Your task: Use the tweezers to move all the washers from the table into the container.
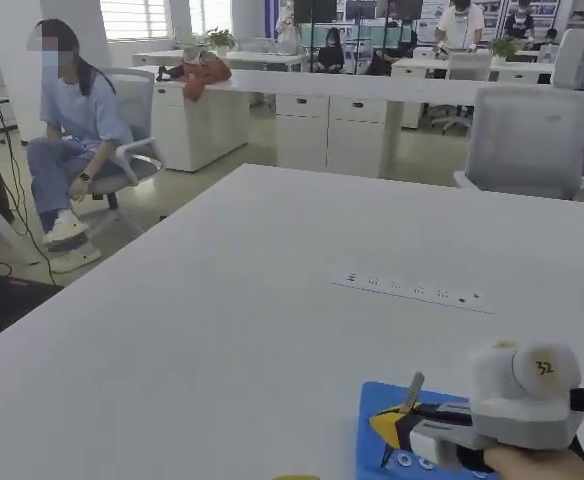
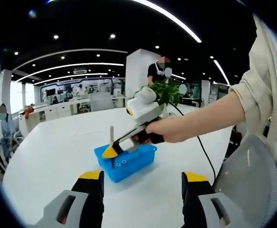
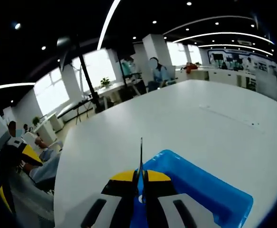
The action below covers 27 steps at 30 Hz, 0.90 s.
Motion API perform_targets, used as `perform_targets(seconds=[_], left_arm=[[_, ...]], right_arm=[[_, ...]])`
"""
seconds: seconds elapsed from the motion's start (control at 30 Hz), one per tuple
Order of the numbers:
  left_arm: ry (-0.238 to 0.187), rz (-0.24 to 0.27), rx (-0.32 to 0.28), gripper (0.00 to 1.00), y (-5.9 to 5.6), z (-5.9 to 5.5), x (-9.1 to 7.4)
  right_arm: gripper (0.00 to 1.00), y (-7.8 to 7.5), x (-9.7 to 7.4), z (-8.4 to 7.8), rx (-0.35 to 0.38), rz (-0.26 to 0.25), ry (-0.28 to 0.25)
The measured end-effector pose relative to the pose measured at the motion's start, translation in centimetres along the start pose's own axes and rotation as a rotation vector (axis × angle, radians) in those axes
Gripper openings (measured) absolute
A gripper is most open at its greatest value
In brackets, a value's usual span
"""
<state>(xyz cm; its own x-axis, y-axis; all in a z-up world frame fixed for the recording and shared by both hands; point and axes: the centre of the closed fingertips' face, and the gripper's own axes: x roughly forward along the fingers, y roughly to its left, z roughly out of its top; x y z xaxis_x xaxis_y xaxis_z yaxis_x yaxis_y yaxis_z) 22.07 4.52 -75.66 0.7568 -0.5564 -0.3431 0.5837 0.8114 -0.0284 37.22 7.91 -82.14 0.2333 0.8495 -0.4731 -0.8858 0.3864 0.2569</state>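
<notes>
A blue container [image 1: 372, 402] sits on the white table near its front right, with a few small pale washers [image 1: 415, 462] lying inside it. My right gripper [image 1: 390, 426], held in a hand, hovers over the container and is shut on thin metal tweezers [image 1: 413, 388] that stick out past its yellow tips. In the right gripper view the tweezers [image 3: 141, 154] rise from the shut right gripper [image 3: 140, 178] above the container [image 3: 202, 190]. My left gripper [image 2: 143, 176] is open and empty, well short of the container [image 2: 129, 167], facing the right gripper [image 2: 112, 152] and the tweezers [image 2: 111, 134].
A socket strip [image 1: 413, 292] is set into the white table [image 1: 222, 330] beyond the container. A person sits on a chair [image 1: 72, 130] at the far left, off the table. An office chair [image 1: 527, 140] stands behind the table's far right. A potted plant [image 2: 166, 92] stands behind the hand.
</notes>
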Motion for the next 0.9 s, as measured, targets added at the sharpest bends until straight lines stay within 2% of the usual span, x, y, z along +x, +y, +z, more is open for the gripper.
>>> perform_targets(seconds=[0.07, 0.1, 0.13, 0.37, 0.63, 0.77, 0.9], left_arm=[[0.007, 0.001, 0.001, 0.67, 0.0, -0.1, 0.0], [0.01, 0.001, 0.002, 0.66, 0.0, -0.2, 0.1], [0.011, 0.001, 0.001, 0.66, 0.0, -0.2, 0.1], [0.015, 0.019, -0.003, 0.66, 0.4, -0.3, 0.0], [0.012, 0.034, 0.005, 0.66, 0.6, -0.2, -0.1], [0.0, 0.037, -0.005, 0.66, 0.8, 0.0, -0.2], [-0.007, 0.029, -0.01, 0.66, 0.6, 0.1, -0.2]], right_arm=[[0.03, 0.3, 0.5, -0.2, -0.011, 0.009, 0.015], [0.03, 0.4, 0.7, -0.7, -0.027, 0.012, 0.038], [0.03, 0.2, 1.0, -0.2, -0.009, 0.014, 0.01], [0.03, 0.1, 0.7, -0.4, -0.034, 0.02, 0.017], [0.04, -0.1, 0.7, -0.6, -0.025, 0.026, 0.014], [0.04, 0.1, 0.3, -0.2, -0.039, 0.026, 0.002], [0.03, 0.4, -0.9, 0.8, -0.049, 0.026, -0.033]])
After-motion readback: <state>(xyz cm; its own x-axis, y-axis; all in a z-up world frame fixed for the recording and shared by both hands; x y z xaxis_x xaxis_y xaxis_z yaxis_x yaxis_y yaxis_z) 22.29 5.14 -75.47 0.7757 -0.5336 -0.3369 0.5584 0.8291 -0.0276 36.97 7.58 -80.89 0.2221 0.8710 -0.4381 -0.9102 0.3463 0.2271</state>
